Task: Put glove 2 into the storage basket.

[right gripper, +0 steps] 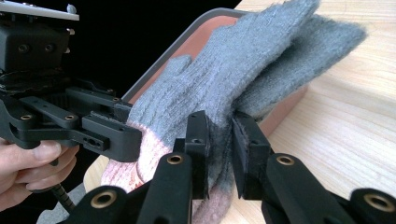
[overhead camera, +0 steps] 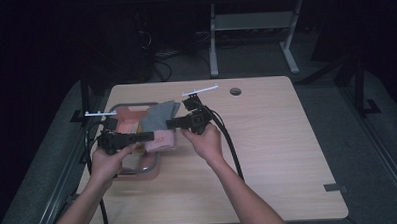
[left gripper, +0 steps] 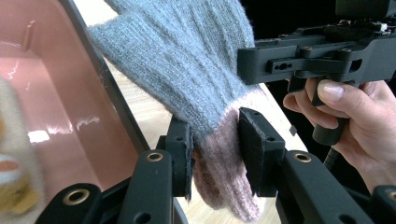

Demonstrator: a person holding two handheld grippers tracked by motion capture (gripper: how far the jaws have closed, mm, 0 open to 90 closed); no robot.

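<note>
A: As the high view runs left to right, what comes first?

B: The left gripper (overhead camera: pixel 146 136), jaws clamped on the pink cuff of the grey glove (overhead camera: pixel 159 118); the glove hangs over the pink tray (overhead camera: pixel 138 170) at nine o'clock on the table (overhead camera: pixel 268 154).

A: And at three o'clock of it?

B: The right gripper (overhead camera: pixel 171 124), jaws pinching the same glove's grey knit just above the cuff; both pairs stand narrow, gripping fabric; the glove's fingers point toward twelve o'clock.
</note>
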